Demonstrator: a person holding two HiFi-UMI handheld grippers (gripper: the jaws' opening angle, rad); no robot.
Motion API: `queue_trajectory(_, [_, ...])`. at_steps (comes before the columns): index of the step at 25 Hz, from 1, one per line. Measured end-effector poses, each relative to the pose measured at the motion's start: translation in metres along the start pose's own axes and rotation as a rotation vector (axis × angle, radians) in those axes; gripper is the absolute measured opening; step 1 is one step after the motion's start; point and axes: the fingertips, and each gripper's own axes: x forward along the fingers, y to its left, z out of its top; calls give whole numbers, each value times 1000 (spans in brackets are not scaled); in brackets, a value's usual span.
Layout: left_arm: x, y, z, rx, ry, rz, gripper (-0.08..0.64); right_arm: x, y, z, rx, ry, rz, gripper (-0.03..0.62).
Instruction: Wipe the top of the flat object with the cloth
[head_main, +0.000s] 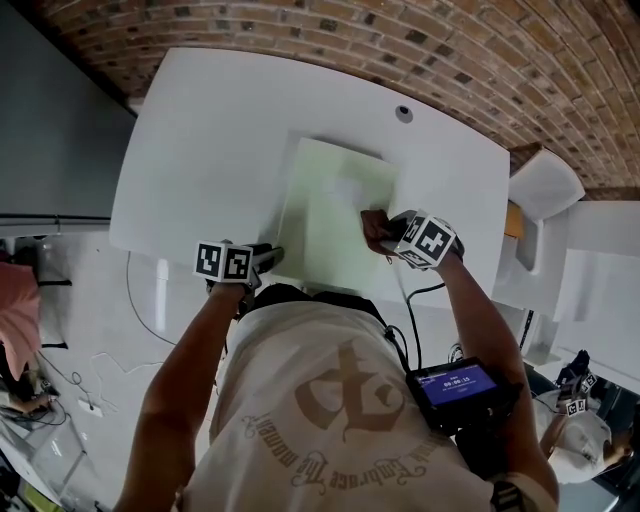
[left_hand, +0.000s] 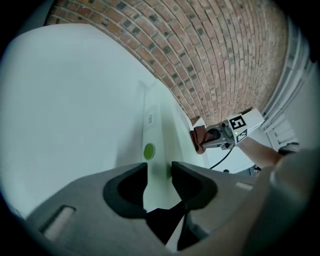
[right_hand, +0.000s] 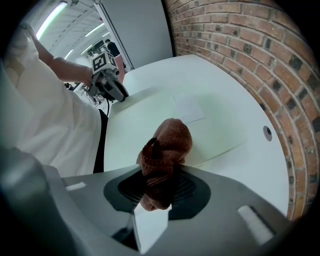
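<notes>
- Right hand-held gripper is clamped on a bunched brown terry cloth, which bulges out ahead of its jaws.
- This cloth sits on the top of a pale green flat rectangular board, close to the board's right edge.
- Left hand-held gripper grips the board's near left corner, its jaws narrowly apart with the thin edge between the pads.
- The board lies flat near the middle of a white counter.
- A small round grey port sits in the counter beyond the board's far right corner.
- A red brick wall runs along the counter's far edge.
</notes>
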Motion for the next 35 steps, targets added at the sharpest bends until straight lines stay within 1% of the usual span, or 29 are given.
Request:
queue_trajectory(2, [0,-1,1,-2,-13,-8,160,-8,-1,3,7,-16,-4,112])
queue_trajectory(5, [-2,-5,3,-23,-61,-41,155,-23,11,36,-17,-86,40,112])
queue_trajectory(9, [-17,-7,3,-40,-138,-69,137,-29,52,101,-119,-152,145,112])
queue_trajectory(11, [-29,-5,2,-43,-182,-71,95,-21,76,129,-176,-156,193,112])
queue_trajectory(13, [-44,2,0,-45,-225,-54,59,-8,95,150,-231,-137,227,114])
queue_trajectory(16, [-65,17,-6,-51,-282,1,5,13,111,170,-300,-97,237,114])
queue_trajectory(20, [-90,34,-15,-71,-342,53,3,31,125,190,-338,-72,247,114])
queue_trajectory(23, [-101,43,-20,-85,-364,70,3,43,136,193,-359,-44,256,114])
queue_trajectory(28, [-100,45,-20,-82,-361,62,3,57,142,177,-361,2,253,114])
queue_trajectory(32, [-98,44,-10,-45,-335,97,3,53,141,153,-350,32,252,115])
queue_trajectory(33, [-95,42,-7,-36,-325,93,3,52,141,145,-348,43,252,115])
queue_trajectory(35, [-85,35,-3,-21,-302,58,3,49,139,128,-335,57,251,115])
